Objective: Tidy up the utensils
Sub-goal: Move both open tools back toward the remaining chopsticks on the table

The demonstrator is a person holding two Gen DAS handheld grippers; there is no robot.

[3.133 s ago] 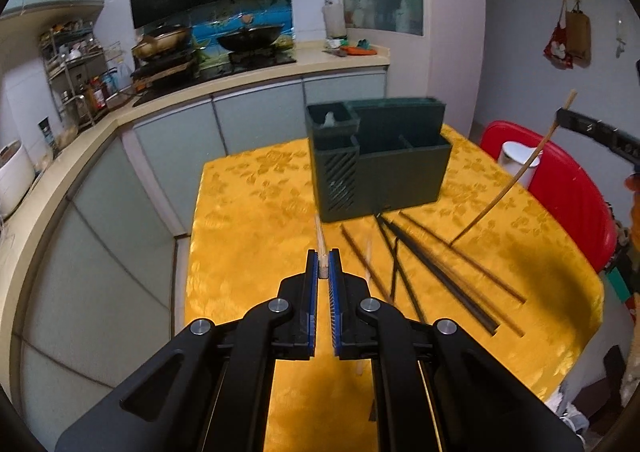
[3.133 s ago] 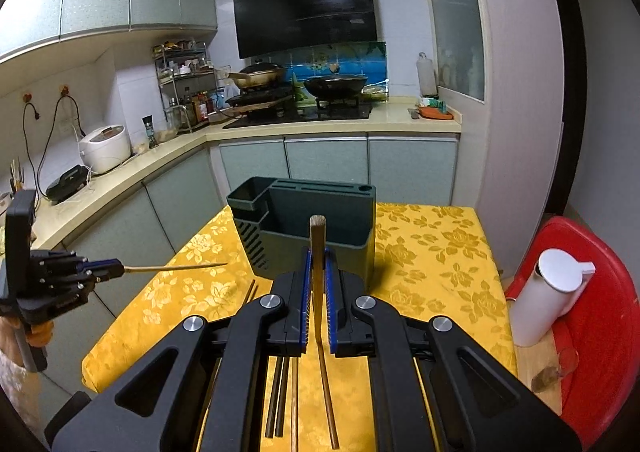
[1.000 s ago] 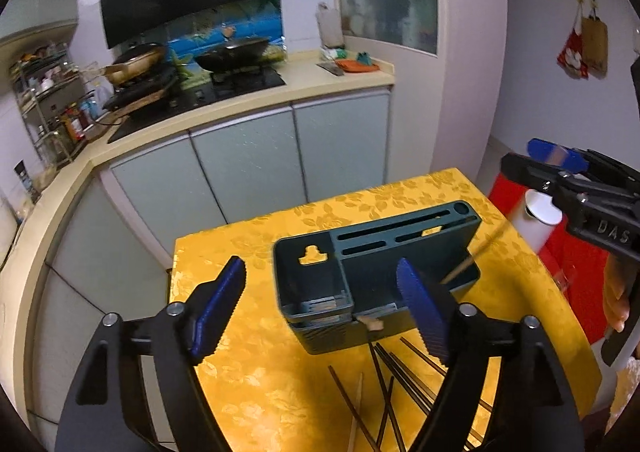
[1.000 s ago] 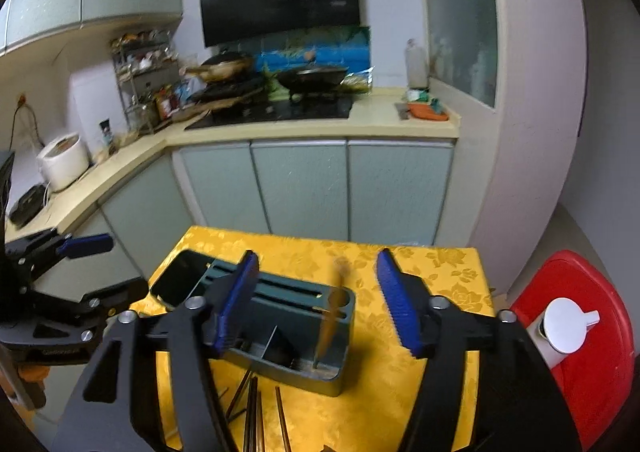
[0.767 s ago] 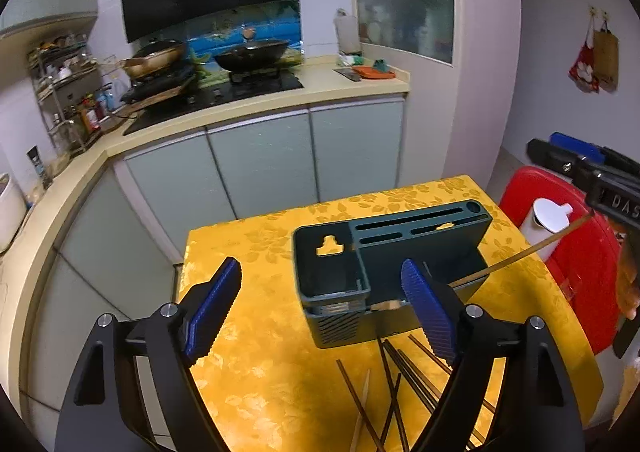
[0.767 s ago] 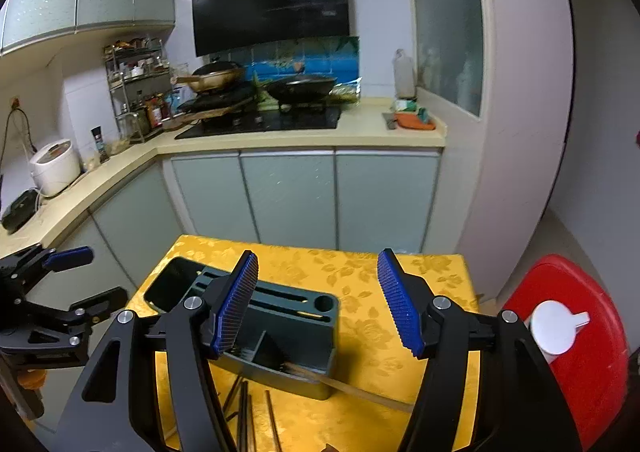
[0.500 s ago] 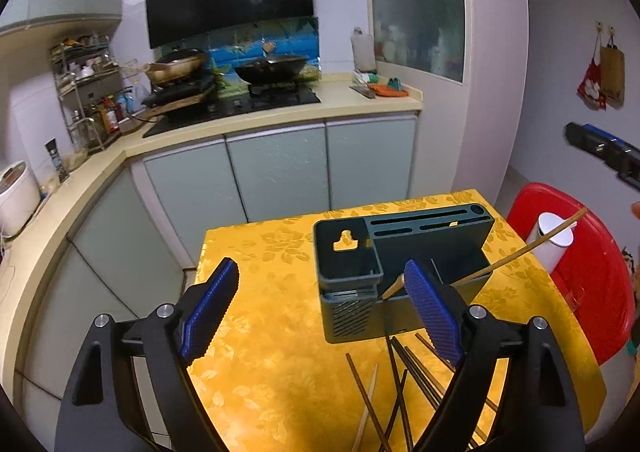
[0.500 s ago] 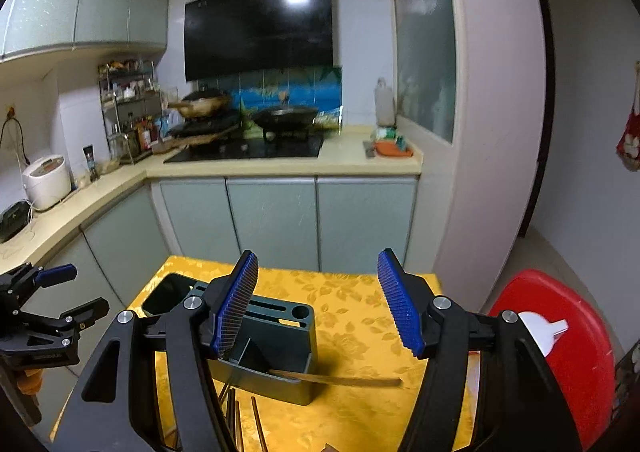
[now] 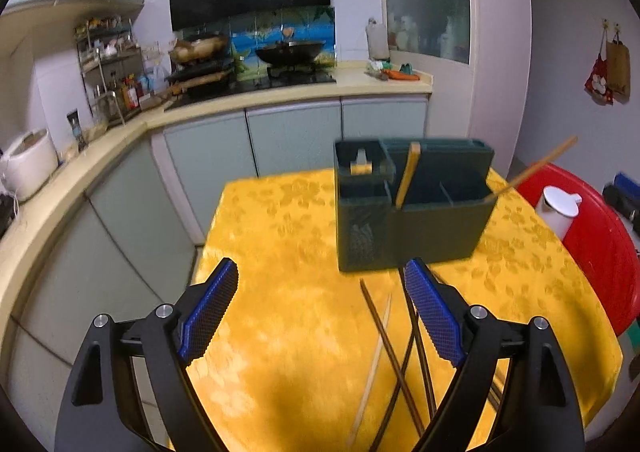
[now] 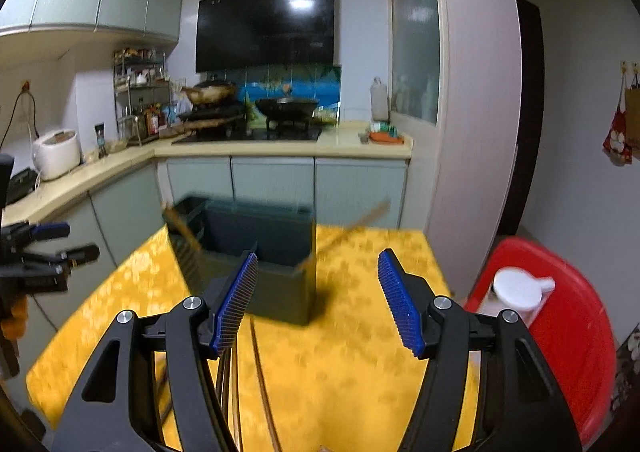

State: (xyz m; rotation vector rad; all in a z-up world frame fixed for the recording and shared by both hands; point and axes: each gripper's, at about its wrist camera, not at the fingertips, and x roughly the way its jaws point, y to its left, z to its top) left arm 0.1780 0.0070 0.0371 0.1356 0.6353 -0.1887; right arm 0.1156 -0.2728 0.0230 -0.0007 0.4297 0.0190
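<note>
Chopsticks (image 9: 404, 352) litter the yellow table (image 9: 288, 292) before the green organizer (image 9: 412, 212); both grippers' fingers gape empty.

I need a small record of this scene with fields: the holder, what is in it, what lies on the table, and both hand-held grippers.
holder: dark green utensil holder, upright on the yellow tablecloth
in holder: two wooden chopsticks, leaning out
on table: loose chopsticks in front of the holder
left hand-held gripper: open, empty
right hand-held gripper: open, empty
beside table: white jug on a red chair
</note>
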